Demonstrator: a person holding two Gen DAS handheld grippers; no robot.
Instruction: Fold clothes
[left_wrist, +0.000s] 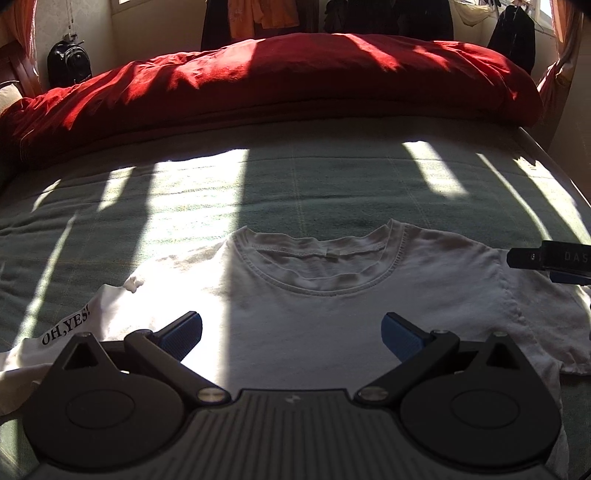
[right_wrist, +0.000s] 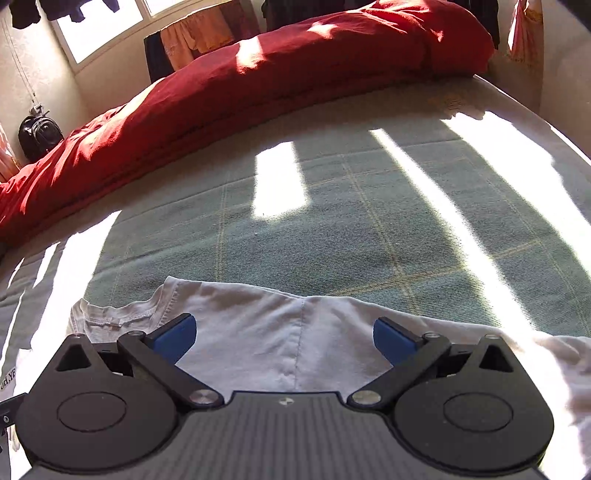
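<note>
From the left wrist we see our left claw (left_wrist: 291, 338) spread wide over a white T-shirt (left_wrist: 332, 295) lying flat on the bed (left_wrist: 295, 184). From the right wrist — our right claw (right_wrist: 282, 341) gapes empty above the shirt's sleeve (right_wrist: 332, 332).

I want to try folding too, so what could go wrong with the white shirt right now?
1. The white cotton T-shirt has one side already flipped over, showing black "OH,YES!" lettering; a careless fold could leave it lopsided.
2. Both the left hand-held gripper and right hand-held gripper are open, so pinching one cloth layer could let the rest slip.
3. The green checked blanket might get grabbed too.
</note>
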